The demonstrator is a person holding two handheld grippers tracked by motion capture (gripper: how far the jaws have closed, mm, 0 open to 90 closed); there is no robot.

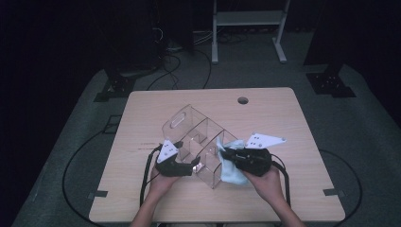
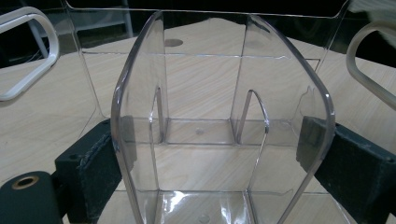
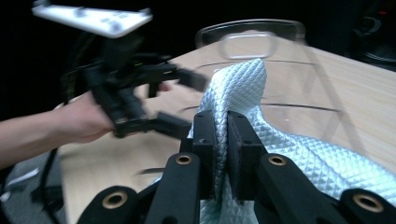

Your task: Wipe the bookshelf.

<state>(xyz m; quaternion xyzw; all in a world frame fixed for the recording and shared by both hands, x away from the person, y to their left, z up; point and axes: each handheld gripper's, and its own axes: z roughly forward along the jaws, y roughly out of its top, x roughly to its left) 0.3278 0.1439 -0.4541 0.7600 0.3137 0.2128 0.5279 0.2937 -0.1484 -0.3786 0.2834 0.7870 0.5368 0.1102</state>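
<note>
Clear acrylic organiser (image 1: 198,142) sits near the middle of the wooden table (image 1: 283,118), turned at an angle to the table edges. It has several compartments divided by transparent walls and a handle slot cut into the far end wall.

I note my left gripper (image 1: 191,166) at the near-left end of the organiser. In the left gripper view the two black pads stand on the outer faces of one end compartment (image 2: 224,121), one each side, both pressed flat against the clear walls. Jaws are set wide, clamped across that compartment's full width. The organiser's floor rests on the table as far as I can tell.

My right gripper (image 1: 226,153) is at the organiser's near-right side. The right gripper view shows its jaws drawn nearly together, pinching a fold of a pale blue quilted cloth (image 3: 243,93). The cloth rises above the pads in a peak and drapes down to the right below them. In the high view the cloth (image 1: 231,172) hangs against the organiser's near-right wall and reaches the table beside it.

The right gripper view is slightly blurred on the left hand (image 3: 86,119) and its gripper.
</note>
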